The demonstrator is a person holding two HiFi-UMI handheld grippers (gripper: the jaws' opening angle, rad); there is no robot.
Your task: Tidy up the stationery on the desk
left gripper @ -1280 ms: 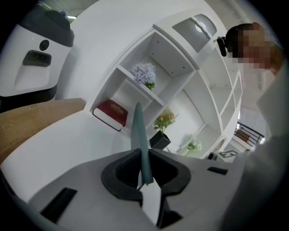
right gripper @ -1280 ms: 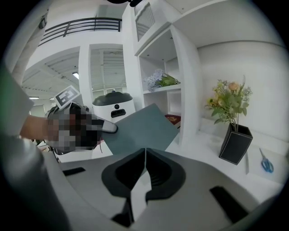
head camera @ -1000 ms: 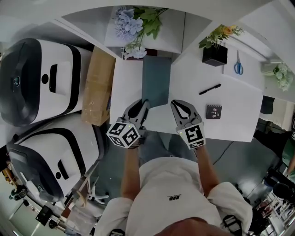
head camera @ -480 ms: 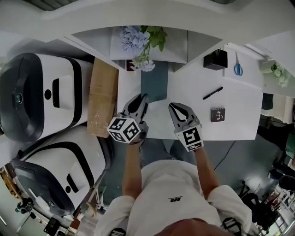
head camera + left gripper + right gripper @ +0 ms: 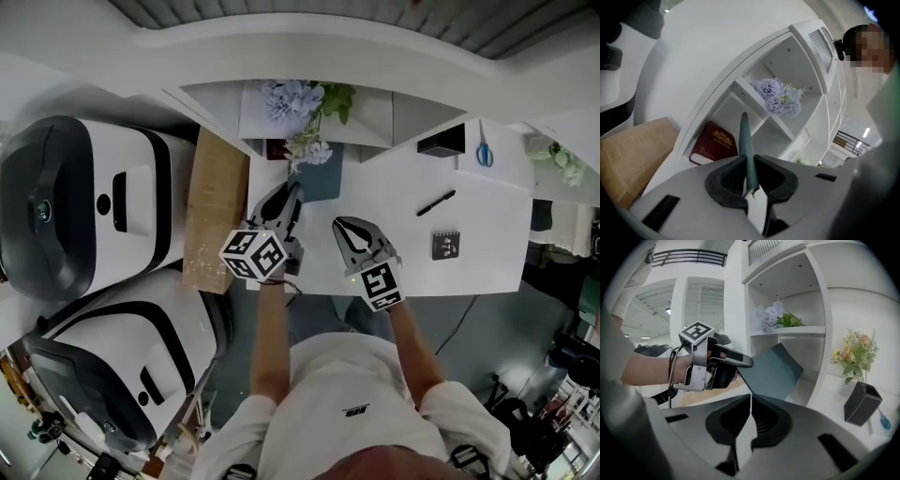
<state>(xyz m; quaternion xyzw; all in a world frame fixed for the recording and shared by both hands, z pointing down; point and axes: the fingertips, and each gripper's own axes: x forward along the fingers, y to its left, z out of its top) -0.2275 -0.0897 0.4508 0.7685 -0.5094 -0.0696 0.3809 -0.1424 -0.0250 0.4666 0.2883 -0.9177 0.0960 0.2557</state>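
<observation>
Bare forearms extend forward side by side; grey left gripper (image 5: 293,190) clamps a thin teal notebook (image 5: 746,140); right gripper (image 5: 342,227) beside it, jaws together, empty.

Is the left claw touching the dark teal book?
Touching. The left gripper view shows the left claw closed on the teal book, gripping its edge.

Left gripper (image 5: 291,195) is on the teal book (image 5: 325,184) at the desk's (image 5: 487,270) far left edge. Right gripper (image 5: 341,225) sits just beside it, tips together. Toward the right edge are the pen (image 5: 436,202) and small notebook (image 5: 445,246) — scissors (image 5: 484,151) lie in the far right corner.
</observation>
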